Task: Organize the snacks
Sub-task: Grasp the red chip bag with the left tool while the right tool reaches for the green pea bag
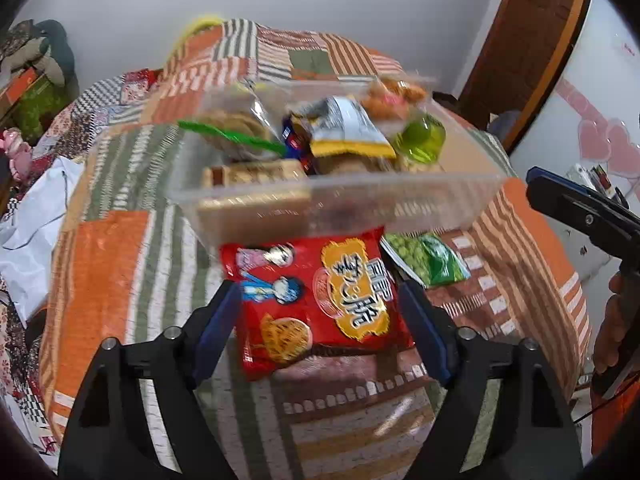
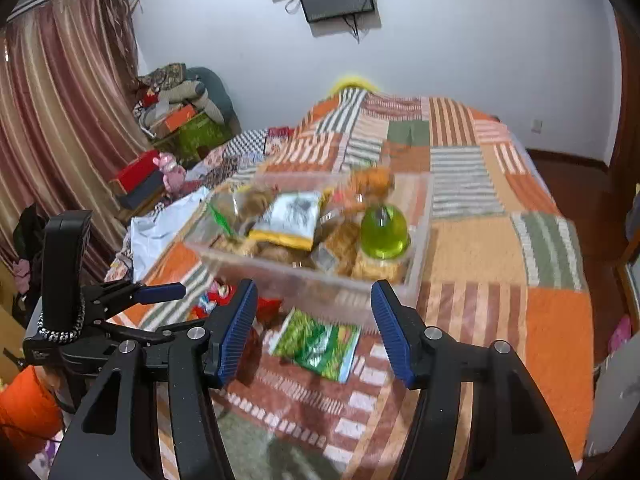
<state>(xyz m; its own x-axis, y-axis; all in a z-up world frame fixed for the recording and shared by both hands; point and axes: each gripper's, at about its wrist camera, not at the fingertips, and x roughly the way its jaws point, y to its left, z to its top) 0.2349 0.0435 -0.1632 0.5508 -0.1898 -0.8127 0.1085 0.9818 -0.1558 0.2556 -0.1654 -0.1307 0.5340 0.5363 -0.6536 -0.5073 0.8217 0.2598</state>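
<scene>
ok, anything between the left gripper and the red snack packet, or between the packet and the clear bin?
Nothing visible. The left gripper is open, its blue pads flanking the red snack packet. The clear bin sits directly beyond the packet's far edge, top open. The green pea packet lies to the side.

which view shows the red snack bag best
The left wrist view: the red snack bag lies whole, print readable, between the open left claw. In the right wrist view only a red sliver shows behind a claw finger.
</scene>
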